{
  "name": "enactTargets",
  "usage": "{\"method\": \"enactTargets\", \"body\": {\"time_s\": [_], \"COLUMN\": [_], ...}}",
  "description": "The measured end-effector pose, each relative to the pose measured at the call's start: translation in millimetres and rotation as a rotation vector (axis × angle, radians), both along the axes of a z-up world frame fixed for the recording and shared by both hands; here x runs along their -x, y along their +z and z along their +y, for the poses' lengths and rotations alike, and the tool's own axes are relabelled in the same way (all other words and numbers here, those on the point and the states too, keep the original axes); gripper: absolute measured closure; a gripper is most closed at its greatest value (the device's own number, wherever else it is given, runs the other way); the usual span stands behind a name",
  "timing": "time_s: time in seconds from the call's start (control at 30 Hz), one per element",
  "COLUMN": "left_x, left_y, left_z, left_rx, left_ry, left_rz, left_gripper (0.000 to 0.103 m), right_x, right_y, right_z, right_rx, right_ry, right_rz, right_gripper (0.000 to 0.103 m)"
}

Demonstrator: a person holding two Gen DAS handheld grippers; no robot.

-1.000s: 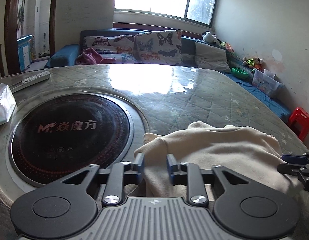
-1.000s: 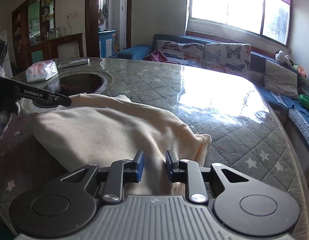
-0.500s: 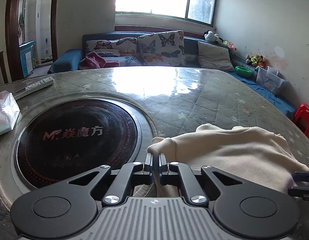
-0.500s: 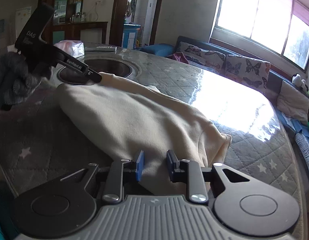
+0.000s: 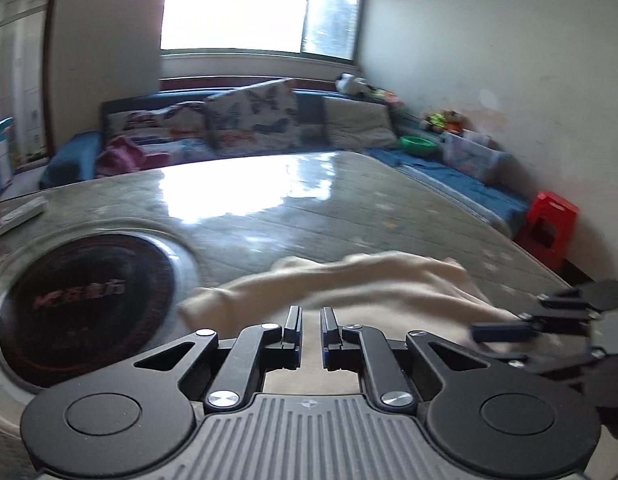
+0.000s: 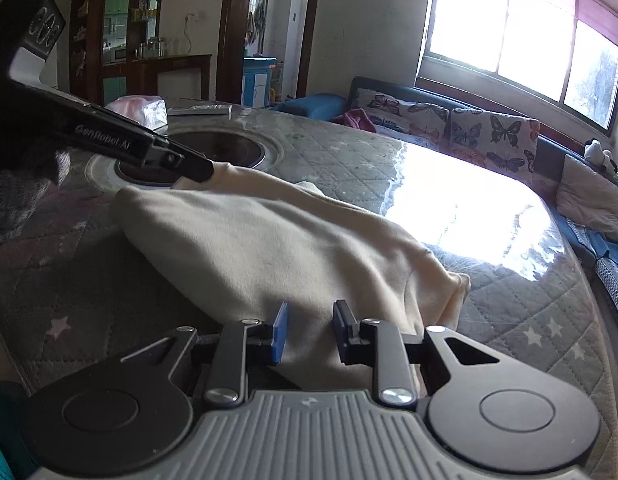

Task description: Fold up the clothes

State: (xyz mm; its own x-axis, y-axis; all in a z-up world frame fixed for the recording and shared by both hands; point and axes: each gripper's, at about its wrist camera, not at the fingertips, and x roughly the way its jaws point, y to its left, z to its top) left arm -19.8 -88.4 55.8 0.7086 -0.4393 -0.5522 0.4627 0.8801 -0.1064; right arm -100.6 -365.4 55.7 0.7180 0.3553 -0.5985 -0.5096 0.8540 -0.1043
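While the cream garment (image 6: 277, 248) lies bunched on the quilted table (image 6: 509, 320) beside the round cooktop (image 5: 85, 300), it's barely folded. Both the left gripper (image 5: 311, 322) and right gripper (image 6: 309, 330) have jaws spread, holding nothing, so most folding's left.

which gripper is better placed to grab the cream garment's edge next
Right, probably. The right gripper is open with the cream garment lying between its fingers. The left gripper also sits at the cloth, but with a narrower gap and a blurred view.
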Motion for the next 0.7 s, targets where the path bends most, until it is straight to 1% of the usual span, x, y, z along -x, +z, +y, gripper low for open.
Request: {"method": "enactTargets", "body": {"time_s": [0.07,0.2,0.33,0.53,0.7], "left_x": [5.5,10.6,12.5,11.7,12.0], "left_y": [-7.3,-22.5,-31.7,-32.3,-32.8], "left_z": [-11.6,-23.8,-24.6,-23.3,-22.3], "left_rx": [-0.01,-0.029,-0.036,-0.031,-0.026], "left_ry": [-0.042,-0.081,-0.081,-0.077,-0.078], "left_rz": [0.011,0.04,0.059,0.061,0.063], "left_gripper": [0.093,0.093,0.092,0.092,0.092], "right_x": [2.8,6.1,4.2,-0.5,-11.5], "right_y": [3.4,5.5,-1.9,8.8,-0.4], "right_z": [-4.9,-17.3,-25.5,-33.2,-35.7], "right_rx": [-0.021,-0.04,-0.057,-0.143,-0.141], "right_ry": [-0.012,-0.05,-0.074,-0.096,-0.119], "right_rz": [-0.003,-0.003,0.041,0.042,0.082], "right_gripper": [0.079,0.079,0.079,0.079,0.081]}}
